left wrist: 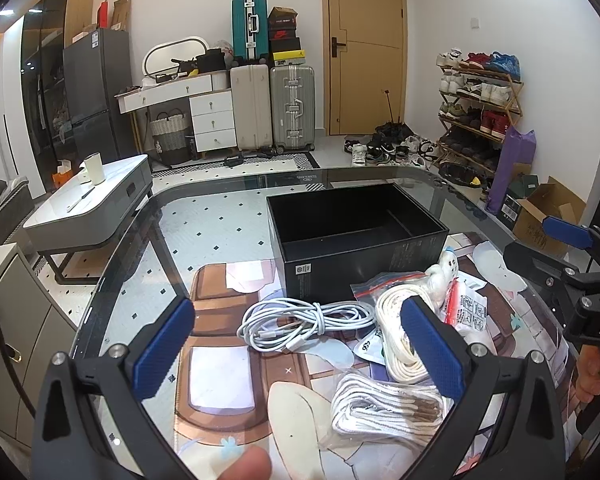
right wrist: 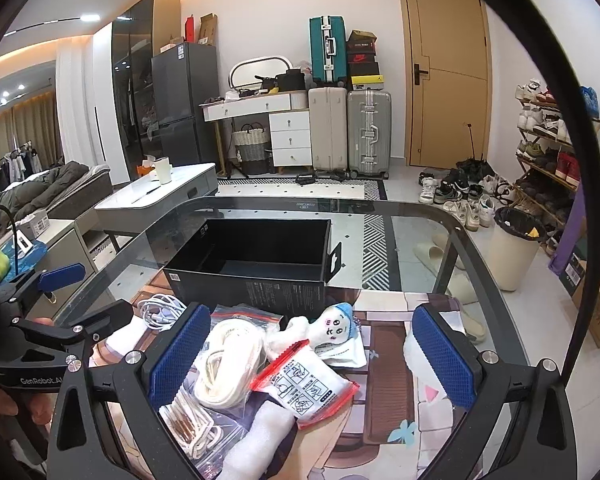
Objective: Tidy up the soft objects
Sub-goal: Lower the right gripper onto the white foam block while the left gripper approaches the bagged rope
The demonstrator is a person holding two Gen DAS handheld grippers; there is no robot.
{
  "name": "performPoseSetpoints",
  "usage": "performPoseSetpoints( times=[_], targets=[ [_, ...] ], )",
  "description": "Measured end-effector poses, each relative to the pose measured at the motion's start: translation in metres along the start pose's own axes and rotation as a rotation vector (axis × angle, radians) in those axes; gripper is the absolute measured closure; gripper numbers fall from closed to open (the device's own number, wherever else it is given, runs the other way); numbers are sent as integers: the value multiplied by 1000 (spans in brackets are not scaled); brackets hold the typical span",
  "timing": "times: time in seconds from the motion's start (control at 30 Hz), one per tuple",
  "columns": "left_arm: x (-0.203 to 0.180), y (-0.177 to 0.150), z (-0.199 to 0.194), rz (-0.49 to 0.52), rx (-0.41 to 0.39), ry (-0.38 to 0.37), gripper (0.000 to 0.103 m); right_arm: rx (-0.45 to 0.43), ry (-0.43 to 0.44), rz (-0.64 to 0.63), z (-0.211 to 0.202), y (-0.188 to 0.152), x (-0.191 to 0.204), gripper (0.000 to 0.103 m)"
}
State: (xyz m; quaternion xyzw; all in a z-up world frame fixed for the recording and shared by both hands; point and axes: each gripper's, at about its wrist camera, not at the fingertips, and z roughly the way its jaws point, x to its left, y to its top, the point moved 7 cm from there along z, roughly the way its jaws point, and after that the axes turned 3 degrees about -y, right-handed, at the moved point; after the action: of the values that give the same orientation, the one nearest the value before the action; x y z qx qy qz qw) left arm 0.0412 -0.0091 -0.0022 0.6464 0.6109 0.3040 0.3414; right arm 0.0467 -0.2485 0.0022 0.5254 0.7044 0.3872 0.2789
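An empty black box (left wrist: pixel 356 236) (right wrist: pixel 252 264) stands open on the glass table. In front of it lies a pile of soft things: a coiled white cable (left wrist: pixel 304 322) (right wrist: pixel 160 310), a cream strap in a zip bag (left wrist: pixel 396 332) (right wrist: pixel 228 364), a bagged bundle of white laces (left wrist: pixel 384 406) (right wrist: pixel 192 424), a small white plush doll (right wrist: pixel 332 328) (left wrist: pixel 444 272) and a red-edged packet (right wrist: pixel 304 386). My left gripper (left wrist: pixel 298 346) is open above the cable. My right gripper (right wrist: pixel 314 354) is open over the packet and doll. Nothing is held.
A printed mat (left wrist: pixel 228 384) covers the near part of the glass table (right wrist: pixel 420 216). A white foam piece (right wrist: pixel 256 440) lies at the near edge. Beyond the table are a low white table (left wrist: pixel 88 204), suitcases, a shoe rack and a bin (right wrist: pixel 516 244).
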Motion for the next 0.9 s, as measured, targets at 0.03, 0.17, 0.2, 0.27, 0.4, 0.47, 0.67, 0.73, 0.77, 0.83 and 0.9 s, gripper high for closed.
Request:
performPoseSetpoints(
  times=[0.03, 0.17, 0.2, 0.27, 0.4, 0.47, 0.67, 0.73, 0.77, 0.83, 0.9],
  targets=[
    [0, 0, 0, 1, 4, 0, 0, 3, 2, -3, -1, 0, 1, 0],
    [-2, -1, 1, -3, 30, -12, 0, 28, 10, -18, 0, 1, 4, 0],
    [-2, -1, 2, -4, 37, -16, 0, 36, 12, -22, 1, 1, 4, 0],
    [-4, -2, 3, 0, 50, -18, 0, 47, 15, -22, 3, 1, 4, 0],
    [-4, -6, 8, -5, 78, -22, 0, 63, 21, -24, 6, 2, 3, 0],
    [-3, -8, 10, -12, 92, -26, 0, 78, 21, -33, 9, 2, 4, 0],
    [-2, -15, 17, -24, 135, -49, 0, 136, 36, -31, 20, -4, 5, 0],
    [-3, -19, 19, -23, 155, -59, 0, 161, 39, -25, 24, -7, 5, 0],
    [-5, -21, 19, -24, 166, -65, 0, 172, 42, -21, 25, -9, 5, 0],
    [-7, -26, 21, -24, 189, -79, 0, 196, 45, -15, 27, -14, 4, 0],
    [-11, -30, 22, -20, 211, -92, 0, 219, 46, -14, 28, -19, 5, 0]
  ],
)
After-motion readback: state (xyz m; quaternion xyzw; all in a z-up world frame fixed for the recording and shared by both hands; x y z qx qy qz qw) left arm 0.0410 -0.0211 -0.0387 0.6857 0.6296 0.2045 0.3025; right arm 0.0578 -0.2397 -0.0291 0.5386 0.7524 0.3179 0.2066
